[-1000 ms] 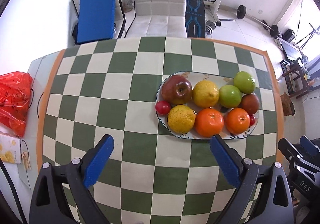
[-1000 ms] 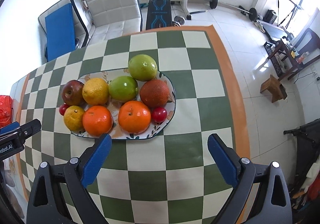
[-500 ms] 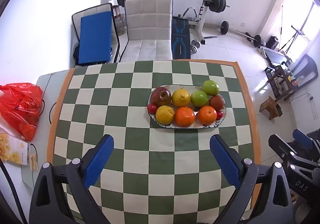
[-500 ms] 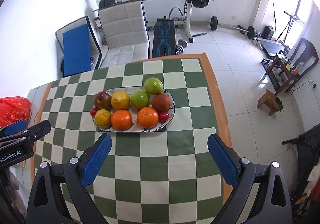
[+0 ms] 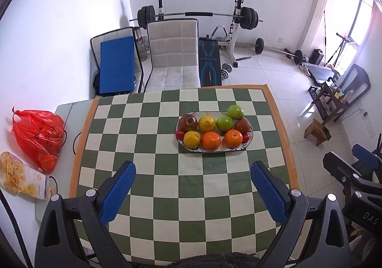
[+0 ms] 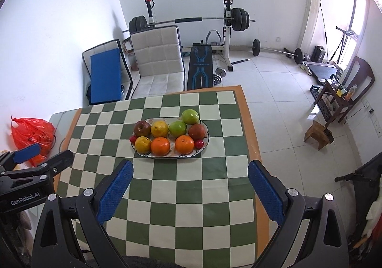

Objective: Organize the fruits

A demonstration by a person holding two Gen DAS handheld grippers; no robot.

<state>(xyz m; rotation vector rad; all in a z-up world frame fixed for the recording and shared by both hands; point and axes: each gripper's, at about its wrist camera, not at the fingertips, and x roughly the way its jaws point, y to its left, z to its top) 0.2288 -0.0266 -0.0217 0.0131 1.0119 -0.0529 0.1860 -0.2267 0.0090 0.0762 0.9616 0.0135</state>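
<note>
Bare checked bench [image 5: 148, 148] lies open near and left of the fruit plate [image 5: 248, 142], the only obstacle, standing right of centre towards the far edge.

Table [image 5: 167, 196] covered by green-and-cream checked cloth [image 6: 191, 196] with orange border. On the cloth, toward the far right side: one oval plate [image 5: 248, 142] heaped with fruit. Left of the cloth, on the bare pale tabletop: red plastic bag [image 5: 38, 134] and, just beside it, a snack box [image 5: 21, 178].
</note>
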